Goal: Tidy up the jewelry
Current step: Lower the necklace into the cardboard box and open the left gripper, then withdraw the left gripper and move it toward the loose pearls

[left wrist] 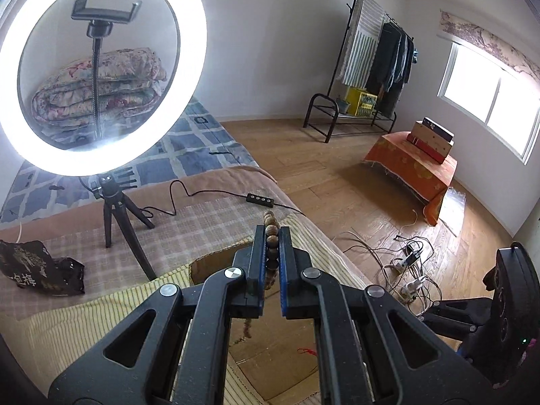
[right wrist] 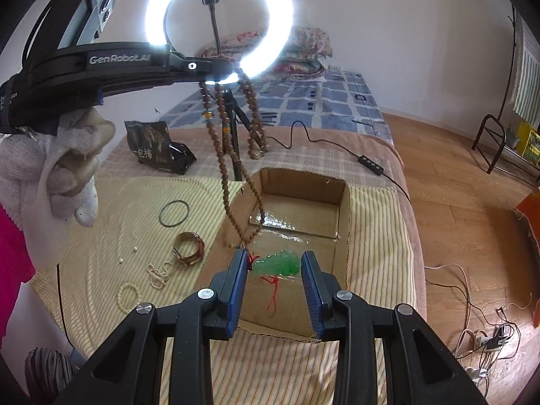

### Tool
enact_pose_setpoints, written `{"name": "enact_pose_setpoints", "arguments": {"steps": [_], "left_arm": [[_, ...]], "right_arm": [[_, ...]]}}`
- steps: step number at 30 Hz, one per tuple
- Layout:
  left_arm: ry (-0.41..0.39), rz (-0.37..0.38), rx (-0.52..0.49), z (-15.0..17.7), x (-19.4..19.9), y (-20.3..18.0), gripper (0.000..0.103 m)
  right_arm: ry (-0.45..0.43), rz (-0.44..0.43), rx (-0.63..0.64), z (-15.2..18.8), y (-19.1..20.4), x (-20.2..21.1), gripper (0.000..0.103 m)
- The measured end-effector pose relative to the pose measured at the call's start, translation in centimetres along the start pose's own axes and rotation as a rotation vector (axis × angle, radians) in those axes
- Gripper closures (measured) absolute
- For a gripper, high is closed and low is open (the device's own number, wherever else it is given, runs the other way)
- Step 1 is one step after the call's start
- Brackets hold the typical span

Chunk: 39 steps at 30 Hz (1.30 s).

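A ring light (right wrist: 219, 23) on a small tripod (left wrist: 118, 216) stands on the bed behind a cardboard box (right wrist: 342, 222) sunk into a striped cloth (right wrist: 374, 236). Its cable (right wrist: 337, 145) with an inline switch (right wrist: 370, 163) trails across the blanket just beyond the box. A dark snack bag (right wrist: 158, 148) lies left of the tripod. On the cloth left of the box lie a thin black ring (right wrist: 174, 213), a wide metal bangle (right wrist: 189, 248), and pale pearl strands (right wrist: 158, 273).

The left gripper (left wrist: 272, 233) is clamped on a wooden bead string (right wrist: 233, 135), with beads squeezed between its blue pads (left wrist: 282, 263). From the right wrist view the string hangs in long loops from that gripper, high above the bed, down in front of the tripod and into the box opening; its lowest loop ends just above and left of a green pendant (right wrist: 278, 263).

The right gripper (right wrist: 275, 263) hovers over the near part of the box with its jaws spread wide. The pendant, with a red cord (right wrist: 273, 295), lies on the box floor and appears between the two fingers, touching neither
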<state>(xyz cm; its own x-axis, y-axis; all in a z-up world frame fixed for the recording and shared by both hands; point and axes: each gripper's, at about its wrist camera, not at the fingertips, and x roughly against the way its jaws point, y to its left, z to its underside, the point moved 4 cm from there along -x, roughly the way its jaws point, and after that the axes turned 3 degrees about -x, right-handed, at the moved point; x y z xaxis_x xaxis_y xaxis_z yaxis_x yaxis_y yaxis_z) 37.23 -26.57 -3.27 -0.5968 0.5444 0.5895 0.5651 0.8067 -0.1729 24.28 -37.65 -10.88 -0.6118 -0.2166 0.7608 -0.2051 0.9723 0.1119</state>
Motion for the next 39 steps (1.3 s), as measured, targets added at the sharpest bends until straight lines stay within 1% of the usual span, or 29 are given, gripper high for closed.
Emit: {"name": "enact_pose_setpoints", "arguments": {"steps": [8, 11, 14, 16, 19, 20, 21, 22, 23, 24, 25, 26, 29, 33, 39], "left_arm": [[0.047, -0.028, -0.002, 1.0, -4.2, 0.6, 0.099], [0.080, -0.030, 0.009, 1.7, -5.9, 1.1, 0.099], [0.102, -0.036, 0.020, 2.4, -6.8, 1.5, 0.099], [0.119, -0.024, 0.019, 2.8, -7.3, 1.5, 0.099], [0.134, -0.025, 0.010, 3.1, -7.4, 1.4, 0.098], [0.143, -0.015, 0.005, 3.2, -7.4, 1.2, 0.096], [0.152, -0.012, 0.002, 3.3, -7.4, 1.1, 0.077], [0.160, -0.015, 0.003, 3.3, -7.4, 0.9, 0.049], [0.155, -0.019, 0.005, 3.3, -7.1, 0.9, 0.040], [0.136, -0.020, 0.003, 3.2, -6.7, 0.8, 0.039], [0.131, -0.022, 0.000, 3.2, -6.4, 0.7, 0.039], [0.133, -0.023, 0.001, 3.2, -6.2, 0.7, 0.039], [0.132, -0.028, 0.004, 3.1, -5.6, 0.7, 0.039], [0.120, -0.033, 0.001, 3.0, -4.1, 0.5, 0.039], [0.091, -0.054, -0.020, 2.9, -0.9, 0.7, 0.039]], "right_arm": [[0.058, -0.009, -0.017, 0.9, -1.0, -3.7, 0.070], [0.074, -0.013, -0.022, 1.4, -1.1, -4.6, 0.070], [0.084, -0.013, -0.026, 1.8, -1.3, -5.3, 0.070], [0.093, -0.014, -0.029, 2.2, -1.4, -5.7, 0.070], [0.098, -0.008, -0.024, 2.4, -1.5, -6.0, 0.069], [0.095, -0.005, -0.016, 2.4, -1.4, -6.0, 0.068], [0.082, -0.006, 0.000, 2.4, -1.3, -6.0, 0.068], [0.084, -0.004, 0.003, 2.5, -1.3, -6.0, 0.064], [0.084, 0.009, 0.003, 2.5, -1.2, -5.9, 0.045], [0.076, 0.029, 0.004, 2.4, -1.2, -5.8, 0.024], [0.062, 0.048, 0.006, 2.5, -1.1, -5.5, 0.017], [0.048, 0.054, 0.011, 2.5, -1.0, -5.2, 0.013], [0.043, 0.044, 0.016, 2.6, -0.5, -4.5, 0.014], [0.036, 0.060, 0.027, 2.7, 0.2, -3.6, 0.014], [0.021, 0.059, 0.038, 2.7, 1.5, -1.8, 0.014]]}}
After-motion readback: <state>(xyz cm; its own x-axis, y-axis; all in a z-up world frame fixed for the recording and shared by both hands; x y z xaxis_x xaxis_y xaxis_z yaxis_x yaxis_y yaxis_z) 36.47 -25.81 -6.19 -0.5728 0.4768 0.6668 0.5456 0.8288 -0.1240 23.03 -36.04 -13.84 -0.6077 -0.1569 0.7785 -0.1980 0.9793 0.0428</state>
